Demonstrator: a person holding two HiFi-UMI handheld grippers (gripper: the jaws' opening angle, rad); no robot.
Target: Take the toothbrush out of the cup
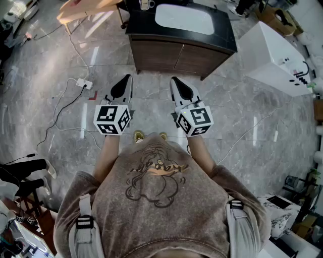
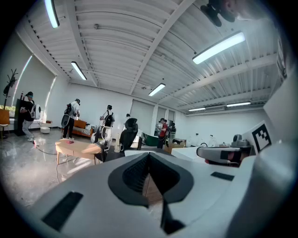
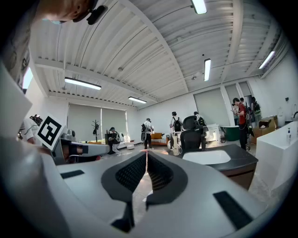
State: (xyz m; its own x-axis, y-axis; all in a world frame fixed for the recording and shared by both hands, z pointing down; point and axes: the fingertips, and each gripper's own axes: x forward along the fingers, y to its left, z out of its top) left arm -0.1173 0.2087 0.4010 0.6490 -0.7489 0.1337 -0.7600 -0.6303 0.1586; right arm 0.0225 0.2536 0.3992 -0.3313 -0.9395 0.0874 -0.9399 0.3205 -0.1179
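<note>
Holding level and side by side, the left claw (image 2: 148,155) and right claw (image 3: 146,153) are both fully closed, pads meeting on nothing, and the person stands well short of the dark-topped bench (image 1: 222,38). The cup (image 1: 146,4) sits at the bench's far left, beside the basin (image 1: 184,18); the toothbrush should be in it but is too small to make out, so its lean and long axis are unread (probably near upright). Expect a light, stiff, smooth-handled item: pinch the handle just above the rim and lift along its axis.
</note>
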